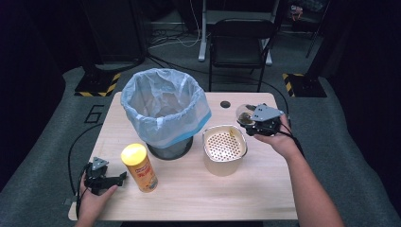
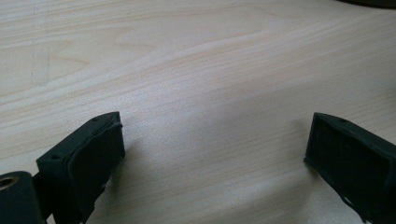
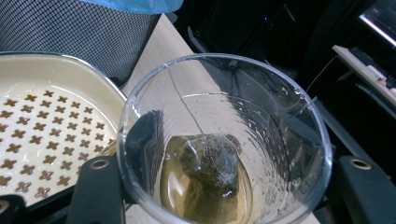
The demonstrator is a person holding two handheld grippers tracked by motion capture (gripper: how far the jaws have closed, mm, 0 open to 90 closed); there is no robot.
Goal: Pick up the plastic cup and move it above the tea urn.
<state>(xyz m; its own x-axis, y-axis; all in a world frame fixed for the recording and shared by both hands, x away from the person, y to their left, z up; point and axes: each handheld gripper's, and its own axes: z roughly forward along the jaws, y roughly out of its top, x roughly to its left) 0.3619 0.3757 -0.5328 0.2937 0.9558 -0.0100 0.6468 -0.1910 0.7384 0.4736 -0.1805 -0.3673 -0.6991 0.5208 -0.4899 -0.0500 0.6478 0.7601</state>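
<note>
My right gripper [image 1: 253, 124] is shut on a clear plastic cup [image 1: 245, 115], held tilted above the table just right of the cream strainer tub [image 1: 225, 146]. In the right gripper view the cup [image 3: 224, 140] fills the space between the jaws and holds a wet tea bag [image 3: 210, 161] in a little brownish tea. The strainer tub's perforated insert [image 3: 42, 140] lies to the cup's left. My left gripper [image 1: 113, 180] rests on the table at the front left, held by a hand. Its jaws stand wide apart over bare wood, black pads [image 2: 91, 158] with nothing between them.
A mesh bin with a blue-white bag [image 1: 163, 111] stands at the table's back middle. A yellow-lidded snack canister [image 1: 138, 168] stands upright just right of the left gripper. A cable hole [image 1: 225, 104] sits near the back edge. A black chair [image 1: 239, 45] stands beyond the table.
</note>
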